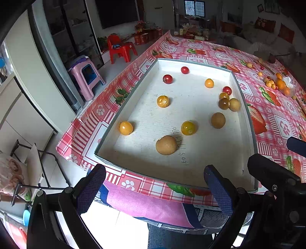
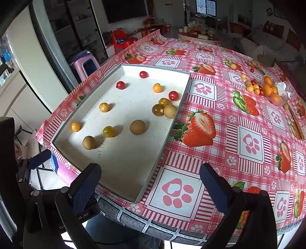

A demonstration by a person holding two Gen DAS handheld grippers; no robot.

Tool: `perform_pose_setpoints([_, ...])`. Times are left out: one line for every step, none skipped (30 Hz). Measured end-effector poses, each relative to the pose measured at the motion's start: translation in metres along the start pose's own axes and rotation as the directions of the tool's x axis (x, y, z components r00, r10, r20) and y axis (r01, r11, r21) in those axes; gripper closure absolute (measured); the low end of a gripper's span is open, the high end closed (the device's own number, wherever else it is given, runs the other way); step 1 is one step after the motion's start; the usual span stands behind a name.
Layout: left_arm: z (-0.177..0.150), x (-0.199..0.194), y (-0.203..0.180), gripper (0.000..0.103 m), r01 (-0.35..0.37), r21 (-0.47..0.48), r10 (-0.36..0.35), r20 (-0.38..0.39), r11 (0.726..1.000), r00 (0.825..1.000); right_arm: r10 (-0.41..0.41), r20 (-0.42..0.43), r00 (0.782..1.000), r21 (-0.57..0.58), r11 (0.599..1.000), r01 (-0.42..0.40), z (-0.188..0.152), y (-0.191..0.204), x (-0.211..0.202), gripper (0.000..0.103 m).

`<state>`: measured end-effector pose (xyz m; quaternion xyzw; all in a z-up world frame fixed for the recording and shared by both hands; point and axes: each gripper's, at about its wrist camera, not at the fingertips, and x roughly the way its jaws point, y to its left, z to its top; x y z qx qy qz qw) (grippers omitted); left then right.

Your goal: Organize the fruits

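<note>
Left wrist view: tray [image 1: 242, 99] runs lengthwise away.

red chair [image 1: 122, 48], pink stool [image 1: 86, 76], barred window [image 1: 194, 8]

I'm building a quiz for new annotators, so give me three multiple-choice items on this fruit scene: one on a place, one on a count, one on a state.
1. Where does the loose fruit pile lie?
A. inside the tray
B. on the tablecloth, far right of the tray
C. on the red chair

2. How many red cherry tomatoes are in the white tray?
A. one
B. three
C. six

3. How does the right claw stand?
A. open and empty
B. shut on a longan
C. shut on a tomato

Answers:
1 B, the pile sits on the strawberry-print cloth well outside the tray.
2 B, three red ones show, for instance, at the tray's far end.
3 A, its blue pads stand wide apart with nothing between; the left claw likewise.
</note>
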<state>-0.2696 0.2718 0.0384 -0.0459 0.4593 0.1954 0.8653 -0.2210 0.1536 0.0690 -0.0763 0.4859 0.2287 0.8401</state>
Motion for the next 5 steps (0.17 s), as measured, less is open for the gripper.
perform_pose_setpoints([0.0002,-0.0013,-0.0004,0.000,0.002,0.004,-0.002,0.010,1.000,1.000,0.000,-0.001,1.000,0.001,1.000,0.000,0.0000,-0.0001,0.0001,0.000])
perform_pose_setpoints([0.0005,-0.0019,-0.0005,0.000,0.006,0.006,-0.006,0.012,1.000,1.000,-0.001,-0.002,1.000,0.001,1.000,0.001,0.0000,-0.0007,0.0006,0.000])
perform_pose_setpoints([0.0011,-0.0020,-0.0006,0.000,0.012,0.008,-0.012,0.010,1.000,1.000,-0.002,-0.003,1.000,0.001,1.000,0.002,-0.0002,-0.0009,0.0010,0.000])
perform_pose_setpoints([0.0011,-0.0018,-0.0006,0.000,0.018,0.008,-0.018,0.007,1.000,1.000,-0.004,-0.004,1.000,0.001,1.000,0.004,-0.0002,-0.0007,0.0015,0.000])
perform_pose_setpoints([0.0012,-0.0016,-0.0007,0.000,0.017,0.008,-0.017,0.004,1.000,1.000,-0.004,-0.006,1.000,0.002,1.000,0.004,-0.0006,-0.0011,0.0018,0.000])
